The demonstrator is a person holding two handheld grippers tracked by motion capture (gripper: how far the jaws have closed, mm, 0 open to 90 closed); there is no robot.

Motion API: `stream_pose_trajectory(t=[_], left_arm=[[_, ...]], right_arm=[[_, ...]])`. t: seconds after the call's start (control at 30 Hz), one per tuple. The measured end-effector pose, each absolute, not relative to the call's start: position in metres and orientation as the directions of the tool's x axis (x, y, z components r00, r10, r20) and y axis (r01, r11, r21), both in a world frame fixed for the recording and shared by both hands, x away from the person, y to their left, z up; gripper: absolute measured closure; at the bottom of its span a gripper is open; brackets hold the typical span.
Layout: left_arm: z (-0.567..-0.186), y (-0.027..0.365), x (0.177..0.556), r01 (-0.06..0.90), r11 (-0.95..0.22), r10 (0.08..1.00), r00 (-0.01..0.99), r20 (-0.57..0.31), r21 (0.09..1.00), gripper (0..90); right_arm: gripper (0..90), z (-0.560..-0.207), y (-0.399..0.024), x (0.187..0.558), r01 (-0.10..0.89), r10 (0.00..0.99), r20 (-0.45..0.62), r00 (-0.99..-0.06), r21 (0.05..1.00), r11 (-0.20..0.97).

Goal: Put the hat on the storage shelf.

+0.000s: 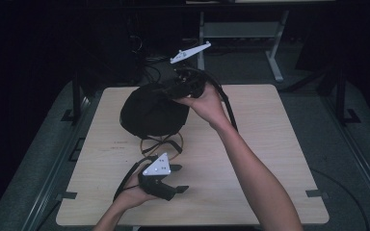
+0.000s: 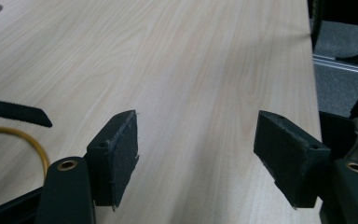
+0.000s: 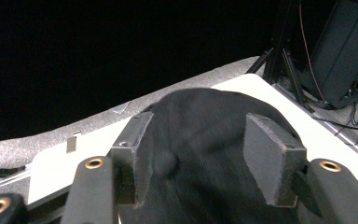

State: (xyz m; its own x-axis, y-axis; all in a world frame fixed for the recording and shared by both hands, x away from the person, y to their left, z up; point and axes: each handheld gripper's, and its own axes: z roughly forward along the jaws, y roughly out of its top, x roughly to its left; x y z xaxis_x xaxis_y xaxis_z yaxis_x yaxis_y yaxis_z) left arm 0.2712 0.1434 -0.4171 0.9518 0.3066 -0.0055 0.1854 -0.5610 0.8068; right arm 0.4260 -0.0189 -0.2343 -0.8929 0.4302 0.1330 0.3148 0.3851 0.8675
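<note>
A black cap (image 1: 151, 111), rounded and dome-like, sits toward the far left of a pale wood-grain table (image 1: 270, 159), its crown rising off the surface. Dark floor surrounds the table, with metal rails along both sides, and beyond the far edge stand a grey desk frame (image 1: 274, 53) and tangled cables in deep shadow. The room is dim, so the cap's brim and which way it faces cannot be made out; its widest span runs roughly left to right across the table. Just in front of it lie looped black straps and a thin yellow cord (image 1: 166, 144), partly tucked under its edge.

The right gripper (image 3: 200, 154) is at the cap's far right side, reaching over it. In the right gripper view its jaws stand apart with the dark fabric showing between them, the pads not pressing on it; the fabric there is blurred. The left gripper (image 2: 196, 154) hovers low near the table's near edge, well apart from the cap, jaws spread wide over bare wood, holding nothing. The person's forearms are cut off at the bottom of the high view.
</note>
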Motion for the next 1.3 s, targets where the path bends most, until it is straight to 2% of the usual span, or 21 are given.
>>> stream_pose_trajectory(t=[0.37,0.47,1.3], left_arm=[[-0.416,0.149,0.273,0.238,-0.51,0.35,0.935,-0.053,0.827,26.3],[-0.415,0.152,0.276,0.228,-0.513,0.352,0.935,-0.039,0.828,25.7],[-0.417,0.152,0.276,0.239,-0.516,0.353,0.934,-0.05,0.823,24.6]], right_arm=[[32.0,-0.24,-0.049,0.422,0.345,0.451,0.165,-0.877,0.869,0.354],[29.1,-0.241,-0.055,0.421,0.356,0.454,0.174,-0.874,0.866,0.352],[25.8,-0.248,-0.093,0.415,0.389,0.487,0.187,-0.853,0.85,0.355]])
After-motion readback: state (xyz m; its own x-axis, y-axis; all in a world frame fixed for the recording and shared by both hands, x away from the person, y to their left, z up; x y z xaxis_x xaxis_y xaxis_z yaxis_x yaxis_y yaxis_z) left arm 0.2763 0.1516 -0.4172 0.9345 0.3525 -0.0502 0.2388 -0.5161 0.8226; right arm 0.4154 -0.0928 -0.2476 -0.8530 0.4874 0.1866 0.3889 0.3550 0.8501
